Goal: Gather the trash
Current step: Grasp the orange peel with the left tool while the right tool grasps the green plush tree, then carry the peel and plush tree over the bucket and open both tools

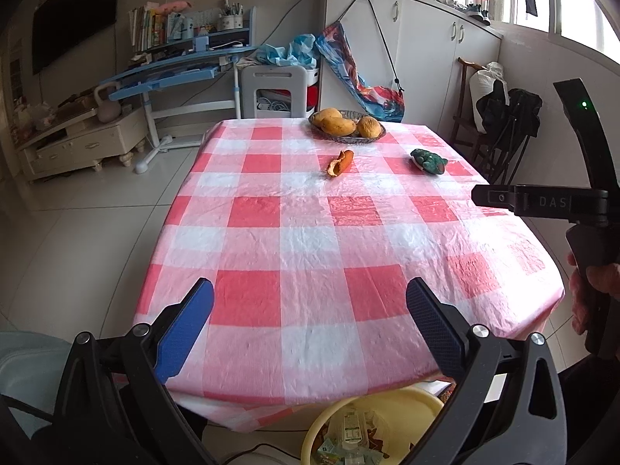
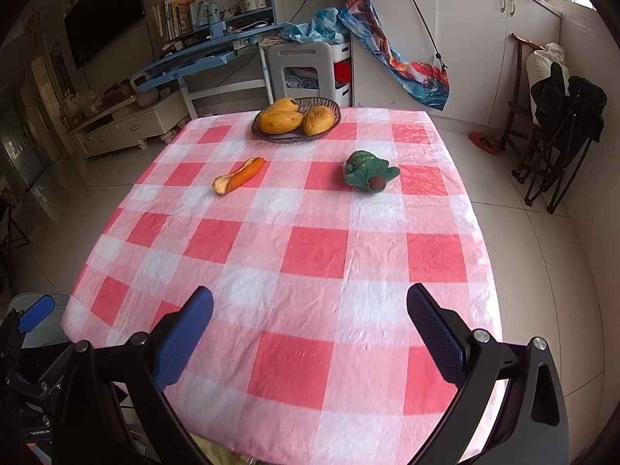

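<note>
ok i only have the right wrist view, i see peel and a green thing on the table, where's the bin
Observer: A yellow bin sits below the near edge of the table, right under the left gripper.
Operator: anything in it yet
Observer: Yes, wrappers and scraps already lie inside.
Operator: left gripper open?
Observer: Open, jaws wide apart, nothing between them.

A table (image 2: 294, 255) is wearing a red-and-white checked cloth. Lying on it toward the far end — an orange peel (image 2: 239, 175) on the left and a green stuffed toy (image 2: 368, 172) on the right, well apart. A dish of mangoes (image 2: 296, 119) is sitting at the far edge.
</note>
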The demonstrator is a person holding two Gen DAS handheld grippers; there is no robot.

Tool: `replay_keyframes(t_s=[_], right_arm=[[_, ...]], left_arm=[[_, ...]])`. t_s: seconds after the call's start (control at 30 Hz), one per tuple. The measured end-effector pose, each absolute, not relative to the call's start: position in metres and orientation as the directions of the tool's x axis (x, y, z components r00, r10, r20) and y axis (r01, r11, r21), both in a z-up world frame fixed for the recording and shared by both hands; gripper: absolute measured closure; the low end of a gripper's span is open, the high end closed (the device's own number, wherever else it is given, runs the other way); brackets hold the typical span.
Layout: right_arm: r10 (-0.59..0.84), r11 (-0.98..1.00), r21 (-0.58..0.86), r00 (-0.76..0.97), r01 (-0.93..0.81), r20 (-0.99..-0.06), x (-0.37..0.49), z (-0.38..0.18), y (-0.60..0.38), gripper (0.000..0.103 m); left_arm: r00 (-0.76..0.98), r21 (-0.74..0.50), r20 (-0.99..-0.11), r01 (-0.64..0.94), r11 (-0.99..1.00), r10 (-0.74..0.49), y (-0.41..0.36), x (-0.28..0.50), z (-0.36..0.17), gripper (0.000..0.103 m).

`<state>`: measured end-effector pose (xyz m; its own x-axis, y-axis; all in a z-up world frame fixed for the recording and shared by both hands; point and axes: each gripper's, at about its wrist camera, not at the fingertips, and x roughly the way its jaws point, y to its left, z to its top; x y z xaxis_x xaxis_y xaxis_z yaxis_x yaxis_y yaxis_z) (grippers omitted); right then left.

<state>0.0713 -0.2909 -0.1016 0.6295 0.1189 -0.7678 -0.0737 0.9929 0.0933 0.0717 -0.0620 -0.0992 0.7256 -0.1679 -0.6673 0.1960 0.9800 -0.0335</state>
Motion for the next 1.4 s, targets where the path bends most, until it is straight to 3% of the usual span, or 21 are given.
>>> replay_keyframes(t_s=[0.47,0.77,0.83,0.9,0.93,1.0,1.03,1.07,1.23,1.4], right_arm=[[0.173,0.984,0.165,0.588,-0.067,-0.790,0.172,-0.135,-0.325,0.007],[0.151,0.988,0.135,0.560,-0.069,-0.815,0.213,-0.153,-0.335,0.007],[0.147,0.989,0.137,0.559,-0.059,-0.816,0.217,-0.154,-0.339,0.007],[0.152,0.988,0.147,0.561,-0.055,-0.814,0.219,-0.154,-0.342,0.008],[0.152,0.988,0.145,0.561,-0.058,-0.814,0.220,-0.154,-0.342,0.009],[0.150,0.989,0.131,0.565,-0.075,-0.812,0.220,-0.153,-0.339,0.021],[0.158,0.987,0.131,0.565,-0.088,-0.809,0.220,-0.152,-0.338,0.032],[0.171,0.985,0.137,0.564,-0.102,-0.808,0.221,-0.152,-0.337,0.044],[0.260,0.965,0.200,0.550,-0.168,-0.794,0.213,-0.147,-0.325,0.057],[0.419,0.908,0.341,0.543,-0.244,-0.728,0.185,-0.125,-0.299,0.057]], left_arm=[[0.686,-0.039,-0.703,0.224,0.974,-0.186,-0.112,0.212,-0.112,0.007],[0.628,-0.025,-0.760,0.232,0.972,-0.169,-0.158,0.297,-0.137,0.007],[0.610,-0.027,-0.774,0.238,0.971,-0.172,-0.164,0.308,-0.141,0.014],[0.577,-0.045,-0.794,0.259,0.965,-0.192,-0.169,0.316,-0.146,0.041],[0.558,-0.057,-0.805,0.270,0.961,-0.204,-0.171,0.318,-0.150,0.049],[0.564,-0.040,-0.801,0.283,0.958,-0.200,-0.175,0.316,-0.152,0.072],[0.563,-0.051,-0.798,0.294,0.954,-0.216,-0.175,0.314,-0.151,0.081],[0.554,-0.077,-0.798,0.299,0.951,-0.238,-0.172,0.312,-0.151,0.085],[0.566,-0.148,-0.772,0.281,0.948,-0.288,-0.148,0.282,-0.138,0.086],[0.588,-0.151,-0.759,0.261,0.953,-0.281,-0.116,0.230,-0.118,0.086]])
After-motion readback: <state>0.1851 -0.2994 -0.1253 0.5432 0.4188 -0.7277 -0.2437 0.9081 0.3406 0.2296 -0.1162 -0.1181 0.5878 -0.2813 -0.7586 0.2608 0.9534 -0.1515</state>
